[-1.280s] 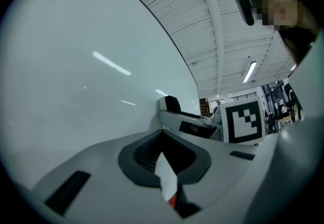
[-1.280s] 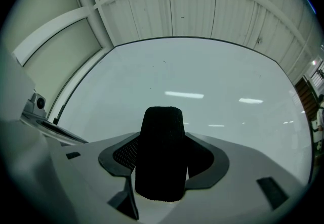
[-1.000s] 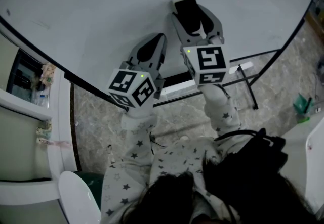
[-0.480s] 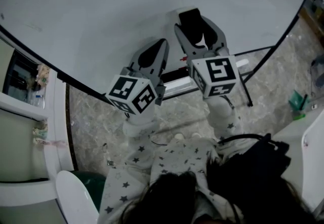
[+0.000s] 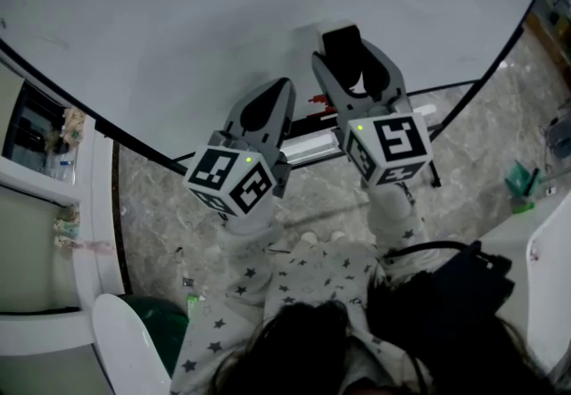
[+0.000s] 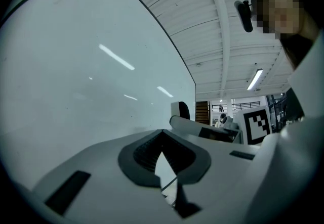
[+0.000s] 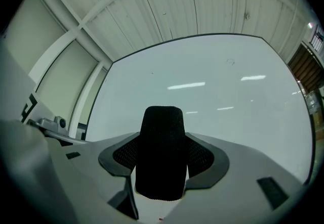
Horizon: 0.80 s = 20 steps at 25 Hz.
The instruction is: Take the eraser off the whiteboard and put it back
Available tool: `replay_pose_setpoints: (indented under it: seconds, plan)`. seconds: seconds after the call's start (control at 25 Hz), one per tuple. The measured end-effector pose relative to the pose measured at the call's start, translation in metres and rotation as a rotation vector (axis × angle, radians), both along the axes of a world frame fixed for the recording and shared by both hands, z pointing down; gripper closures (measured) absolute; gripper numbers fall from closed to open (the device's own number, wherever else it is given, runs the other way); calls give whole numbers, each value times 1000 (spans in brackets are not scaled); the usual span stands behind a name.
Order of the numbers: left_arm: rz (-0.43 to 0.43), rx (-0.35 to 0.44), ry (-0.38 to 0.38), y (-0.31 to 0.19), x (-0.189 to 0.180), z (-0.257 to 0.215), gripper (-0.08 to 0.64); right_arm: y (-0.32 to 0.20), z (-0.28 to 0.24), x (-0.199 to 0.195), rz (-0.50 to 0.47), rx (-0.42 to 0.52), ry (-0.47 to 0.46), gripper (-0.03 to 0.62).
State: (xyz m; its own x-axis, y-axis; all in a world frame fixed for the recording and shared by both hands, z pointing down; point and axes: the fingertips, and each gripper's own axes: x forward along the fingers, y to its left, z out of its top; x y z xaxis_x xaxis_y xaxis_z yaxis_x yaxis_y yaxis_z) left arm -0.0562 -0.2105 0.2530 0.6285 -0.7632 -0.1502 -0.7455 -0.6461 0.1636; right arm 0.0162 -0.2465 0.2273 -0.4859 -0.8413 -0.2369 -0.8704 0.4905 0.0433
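The black eraser (image 5: 341,44) sits between the jaws of my right gripper (image 5: 350,61), which is shut on it and held just in front of the whiteboard (image 5: 178,19). In the right gripper view the eraser (image 7: 161,132) stands upright between the pads, filling my right gripper (image 7: 163,154), with the whiteboard (image 7: 217,81) behind it. My left gripper (image 5: 280,92) hangs to the left of it, shut and holding nothing. In the left gripper view its tips (image 6: 162,136) meet in front of the whiteboard (image 6: 76,66).
The board's tray (image 5: 308,149) runs below the grippers, with small markers (image 5: 314,101) on it. The stand's legs (image 5: 437,172) spread over the marble floor (image 5: 169,206). A white rounded object (image 5: 125,344) is at lower left, a green item (image 5: 522,179) at right.
Both grippers have drifted down and slightly right in the head view, away from the board's face. The eraser has stayed in the right gripper. More of the tray shows.
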Motion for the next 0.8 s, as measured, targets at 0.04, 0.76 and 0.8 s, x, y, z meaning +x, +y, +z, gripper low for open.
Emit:
replay_pose_setpoints:
  seconds: [0.04,0.76,0.8]
  plan:
    - [0,-2,-4,1,0,1,559,1,0,-1,-5,0,1,331]
    - [-1,6,-61,4,6,7,560,5,-2,-7,-38,12,0,331]
    - [2,7,-62,4,7,6,560,5,-2,-7,-40,11,-2,331]
